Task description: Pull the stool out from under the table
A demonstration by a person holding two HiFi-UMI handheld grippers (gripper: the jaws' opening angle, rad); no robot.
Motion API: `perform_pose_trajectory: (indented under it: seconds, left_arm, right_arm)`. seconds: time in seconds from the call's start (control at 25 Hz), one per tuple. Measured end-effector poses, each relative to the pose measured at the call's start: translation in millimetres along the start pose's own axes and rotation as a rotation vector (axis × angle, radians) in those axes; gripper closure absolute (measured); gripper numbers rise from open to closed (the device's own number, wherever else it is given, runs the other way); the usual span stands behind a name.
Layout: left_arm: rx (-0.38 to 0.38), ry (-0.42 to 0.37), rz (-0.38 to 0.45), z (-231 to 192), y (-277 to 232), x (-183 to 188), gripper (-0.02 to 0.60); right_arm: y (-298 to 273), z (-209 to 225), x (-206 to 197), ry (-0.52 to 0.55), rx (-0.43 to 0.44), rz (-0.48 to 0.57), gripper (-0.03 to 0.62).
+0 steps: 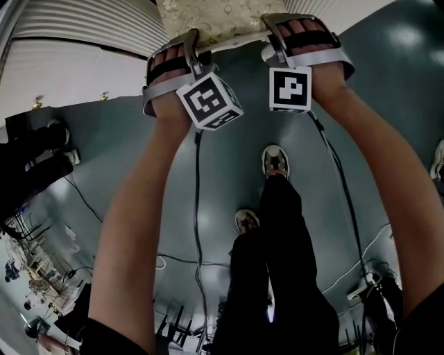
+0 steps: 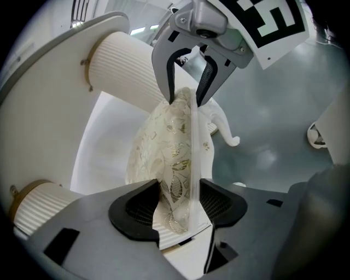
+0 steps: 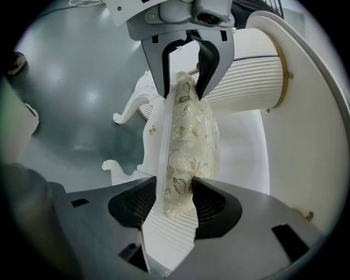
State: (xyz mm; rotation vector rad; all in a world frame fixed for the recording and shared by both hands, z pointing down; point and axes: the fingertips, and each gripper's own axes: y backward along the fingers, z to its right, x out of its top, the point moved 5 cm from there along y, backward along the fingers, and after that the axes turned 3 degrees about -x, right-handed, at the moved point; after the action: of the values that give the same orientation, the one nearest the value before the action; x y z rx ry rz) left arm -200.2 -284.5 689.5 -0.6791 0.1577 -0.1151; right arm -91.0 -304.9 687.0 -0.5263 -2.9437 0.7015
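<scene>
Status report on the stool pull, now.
Left hand-held gripper shut on stool seat edge. Right hand-held gripper likewise. Stool sits between fluted table legs; no obstruction visible.

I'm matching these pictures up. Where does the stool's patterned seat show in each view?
Head view: stool seat, top edge, centre.
Left gripper view: stool seat centre, between the jaws.
Right gripper view: stool seat centre, between the jaws.
Shared landmark: ribbed white table leg.

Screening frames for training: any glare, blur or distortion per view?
Head view: heavy fisheye bend, glare spots on glossy grey floor. Left gripper view: black vignette corners, cream gold-patterned stool seat sharp. Right gripper view: same vignette, soft floor sheen, seat sharp.
</scene>
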Motion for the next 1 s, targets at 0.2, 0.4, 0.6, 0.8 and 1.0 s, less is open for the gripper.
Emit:
perform_pose_trajectory:
  seconds: [0.2,0.4,0.6,0.8,1.0]
  left_arm:
    - [0.007,-0.018,-0.011,-25,2,58,0.341]
    - [-0.012,-0.026,-0.011,-8,4,20,0.341]
    - [-0.031,-0.031,-0.007,-9,3,21,0.341]
    - [-0.055,-0.031,0.006,-9,1,14,0.344]
    - [-0.049,-0.028,0.02,4,21,4,0.347]
  right_arm:
    - [8,18,-66,0.063,0.027,-0.021,0.389]
    - [9,8,-23,-0.023,0.039,0.017,0.39]
    - [8,5,-24,-0.035,0.064,0.003,0.391]
    - [1,0,-22,0.002,0.071,-0.044,0.396]
    - [20,-9,-12,0.01,0.085,-0.063,0.401]
